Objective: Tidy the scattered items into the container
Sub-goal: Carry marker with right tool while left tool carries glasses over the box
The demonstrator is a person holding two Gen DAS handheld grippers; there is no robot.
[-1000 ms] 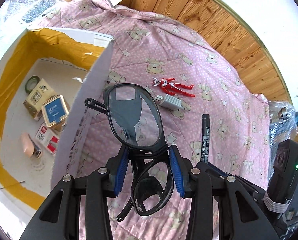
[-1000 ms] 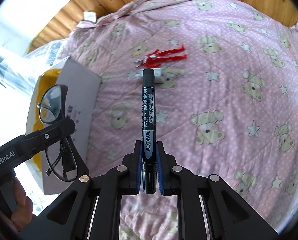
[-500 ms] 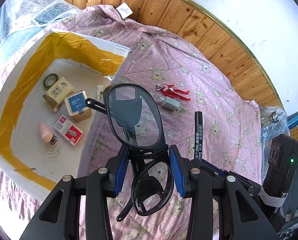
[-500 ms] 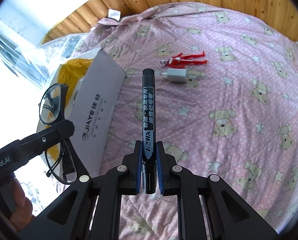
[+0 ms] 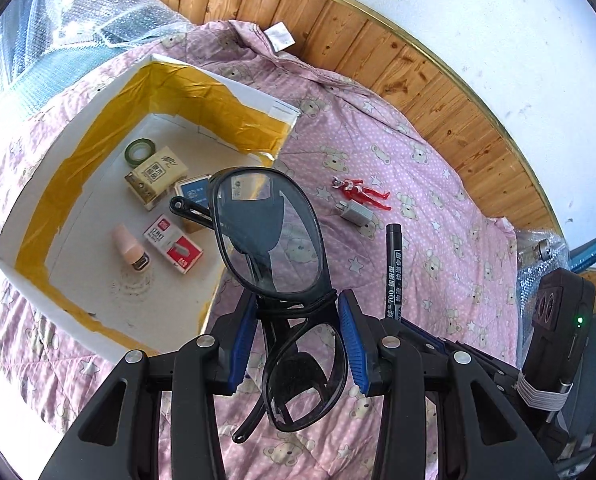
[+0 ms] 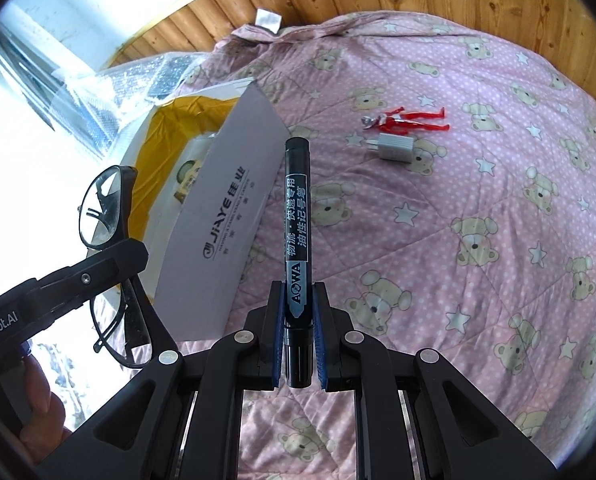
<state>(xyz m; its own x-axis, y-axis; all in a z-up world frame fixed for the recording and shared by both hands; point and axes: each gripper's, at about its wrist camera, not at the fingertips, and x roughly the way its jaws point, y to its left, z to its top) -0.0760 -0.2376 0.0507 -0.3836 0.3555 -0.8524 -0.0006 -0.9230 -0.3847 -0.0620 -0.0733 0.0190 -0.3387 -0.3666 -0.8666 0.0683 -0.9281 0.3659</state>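
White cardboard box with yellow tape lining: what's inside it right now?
Inside the white cardboard box: green tape roll, beige packet, blue-topped tin partly hidden by black-framed glasses, red-white staple box, pink tube.

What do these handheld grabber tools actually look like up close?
Both are matt black plastic frames with angular cut-out struts and round silver rivets. The left gripper and the right gripper each carry two blue ribbed pads on the inner finger faces. From the right wrist view, the left one's side bears white lettering ending "nRobot.AI". A black box with a green light is strapped on with white bands.
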